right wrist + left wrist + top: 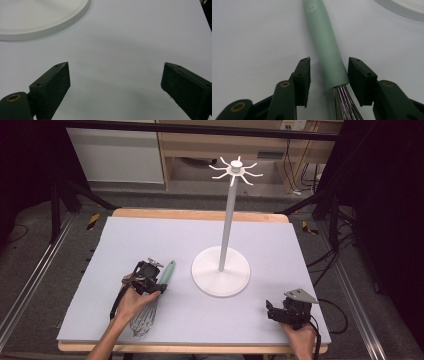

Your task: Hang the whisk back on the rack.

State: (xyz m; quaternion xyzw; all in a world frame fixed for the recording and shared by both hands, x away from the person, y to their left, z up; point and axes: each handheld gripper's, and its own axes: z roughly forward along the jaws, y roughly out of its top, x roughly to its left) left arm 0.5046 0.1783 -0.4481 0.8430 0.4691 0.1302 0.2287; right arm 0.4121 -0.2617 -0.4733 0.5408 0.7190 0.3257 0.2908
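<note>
A whisk lies on the pale sheet at the left, its mint-green handle (pixel 168 271) pointing away from me and its wire loops (pixel 144 321) toward the front edge. My left gripper (pixel 159 286) straddles the handle's lower end. In the left gripper view the handle (pixel 324 42) runs up between the jaws of the left gripper (pixel 329 67). The right pad (pixel 359 80) sits against the handle, and a gap remains beside the left pad (pixel 303 80). My right gripper (pixel 272 310) rests at the front right, and in its own view the right gripper (pixel 115 75) stands wide open over bare sheet.
A white hook stand rises mid-table: round base (pixel 220 271), thin pole (pixel 229 220), ring of hooks (pixel 235 169) on top. Its base rim shows in the left gripper view (pixel 402 10) and the right gripper view (pixel 37 20). The lilac sheet (pixel 165 235) covers the wooden table.
</note>
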